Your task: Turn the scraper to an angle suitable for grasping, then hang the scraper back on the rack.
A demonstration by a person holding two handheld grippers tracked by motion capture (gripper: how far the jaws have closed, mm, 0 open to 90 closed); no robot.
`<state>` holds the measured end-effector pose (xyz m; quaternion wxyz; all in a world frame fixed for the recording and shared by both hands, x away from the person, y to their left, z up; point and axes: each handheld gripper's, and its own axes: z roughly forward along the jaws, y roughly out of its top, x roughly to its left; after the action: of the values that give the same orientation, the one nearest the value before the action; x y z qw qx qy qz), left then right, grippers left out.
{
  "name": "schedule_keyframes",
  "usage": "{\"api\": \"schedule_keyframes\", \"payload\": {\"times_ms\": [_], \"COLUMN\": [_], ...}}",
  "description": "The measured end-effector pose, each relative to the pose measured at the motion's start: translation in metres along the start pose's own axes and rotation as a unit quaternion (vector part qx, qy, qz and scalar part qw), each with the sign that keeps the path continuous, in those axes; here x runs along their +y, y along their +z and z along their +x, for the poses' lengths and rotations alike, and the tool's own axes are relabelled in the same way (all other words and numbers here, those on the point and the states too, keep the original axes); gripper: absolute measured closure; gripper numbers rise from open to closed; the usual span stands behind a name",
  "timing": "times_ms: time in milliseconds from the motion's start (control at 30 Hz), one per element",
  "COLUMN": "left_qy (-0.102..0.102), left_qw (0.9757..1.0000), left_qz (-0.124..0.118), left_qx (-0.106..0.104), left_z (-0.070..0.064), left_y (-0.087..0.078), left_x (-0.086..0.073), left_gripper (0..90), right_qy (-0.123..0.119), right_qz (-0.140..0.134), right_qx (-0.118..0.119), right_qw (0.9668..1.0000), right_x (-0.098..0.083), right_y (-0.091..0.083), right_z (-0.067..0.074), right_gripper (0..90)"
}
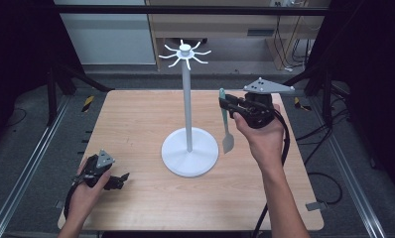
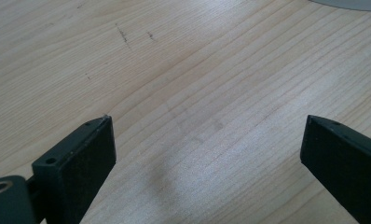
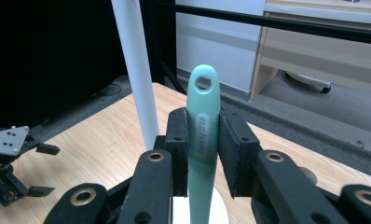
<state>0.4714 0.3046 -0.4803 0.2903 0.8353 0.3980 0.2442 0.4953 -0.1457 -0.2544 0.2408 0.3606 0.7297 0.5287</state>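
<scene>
Mint-green plastic spatula [image 1: 226, 124] hanging upright right of centre in the high view, grey blade [image 1: 228, 143] lowest, just above the wooden tabletop [image 1: 136, 124] and close beside the round base of the white hook stand [image 1: 189, 151]. Clamped near the top of its handle by the right gripper [image 1: 227, 102], held up in the right hand [image 1: 260, 131] with the grey three-cornered plate [image 1: 268, 87] above. Seen in the right gripper view as a green handle [image 3: 203, 135] standing between both black pads [image 3: 178, 135], pinched on each side, with the hanging hole at its tip poking above the jaws. White pole of the stand [image 3: 134, 70] rising just left of the handle in that frame, touching neither handle nor jaws as far as can be told. Ring of curved white hooks [image 1: 185, 53] at the pole's top, upper centre of the high view, well above the spatula.

Left gripper [image 1: 117, 179] low at the lower left of the high view, held by the left hand [image 1: 86, 191] near the table's near edge, well apart from the stand. Jaws spread wide in the left gripper view, bare wood grain [image 2: 197, 93] between them, nothing gripped. Sliver of the white base [image 2: 351, 3] at the upper right corner of that frame.
</scene>
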Motion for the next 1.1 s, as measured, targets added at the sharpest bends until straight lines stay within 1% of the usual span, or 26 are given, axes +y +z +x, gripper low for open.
{"api": "schedule_keyframes", "payload": {"times_ms": [100, 167, 800, 1100], "left_qy": [0.0, 0.001, 0.0, 0.003], "left_qw": [1.0, 1.0, 1.0, 1.0], "left_qz": [0.001, 0.001, 0.001, 0.004], "left_qx": [0.0, 0.0, 0.002, 0.002], "left_z": [0.0, -0.001, 0.0, -0.001], "left_y": [0.0, 0.0, -0.001, 0.0], "left_x": [0.0, 0.0, -0.001, 0.0], "left_gripper": [3.0, 3.0, 3.0, 3.0], "right_qy": [0.0, 0.001, -0.013, -0.018], "right_qz": [-0.002, -0.008, -0.038, -0.048], "right_qx": [0.001, 0.002, 0.015, 0.021], "right_qw": [1.0, 1.0, 0.9991, 0.9985], "right_x": [0.002, 0.004, 0.025, 0.032], "right_y": [-0.001, -0.003, -0.01, -0.013], "right_z": [0.001, 0.003, 0.021, 0.026], "right_gripper": [74.5, 74.5, 74.4, 74.4]}}
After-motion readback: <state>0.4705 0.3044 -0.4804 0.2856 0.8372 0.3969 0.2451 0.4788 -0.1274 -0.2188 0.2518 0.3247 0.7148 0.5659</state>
